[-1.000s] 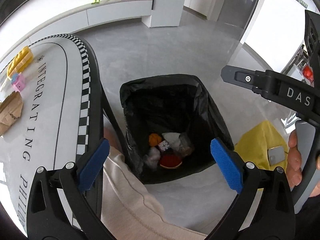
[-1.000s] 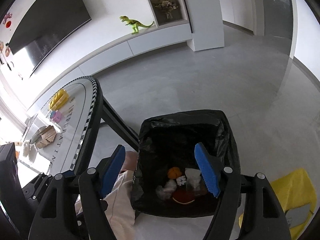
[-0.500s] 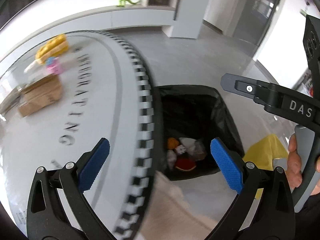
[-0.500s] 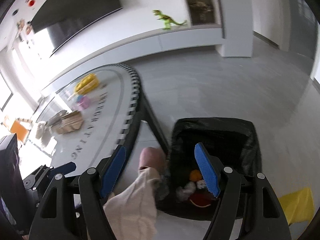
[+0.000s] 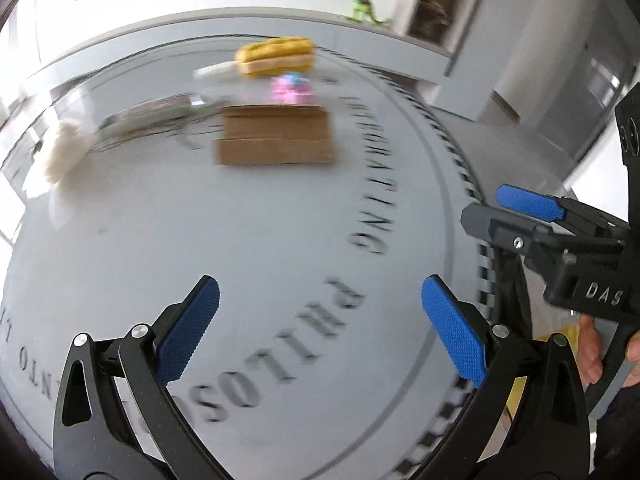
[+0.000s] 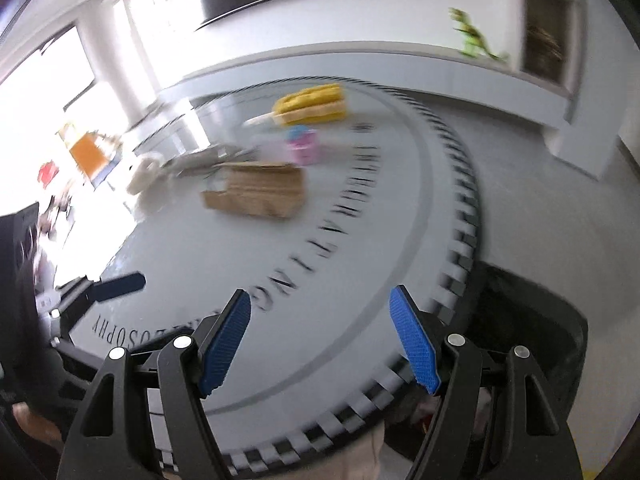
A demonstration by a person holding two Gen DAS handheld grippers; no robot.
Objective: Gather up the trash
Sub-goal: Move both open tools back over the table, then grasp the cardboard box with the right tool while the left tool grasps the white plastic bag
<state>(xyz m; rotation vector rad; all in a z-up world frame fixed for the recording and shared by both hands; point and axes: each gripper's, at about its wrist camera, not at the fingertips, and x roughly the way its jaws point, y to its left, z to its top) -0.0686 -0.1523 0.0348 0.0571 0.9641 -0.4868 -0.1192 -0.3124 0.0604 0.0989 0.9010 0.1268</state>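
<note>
Both tools [image 5: 320,332] [image 6: 320,344] wide apart and empty above the table [image 5: 280,220], brown cardboard box [image 5: 276,136] well beyond

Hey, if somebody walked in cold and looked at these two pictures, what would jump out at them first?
Probably the round grey table with big black lettering and a checkered rim, filling both views. Toward its far side lie a brown cardboard box, a yellow ice-pop toy and a small pink toy. Both the left gripper and the right gripper hang open and empty over the near edge.

Grey tile floor [image 6: 560,208], white wall cabinet [image 6: 400,64], bright window [image 6: 44,92].
</note>
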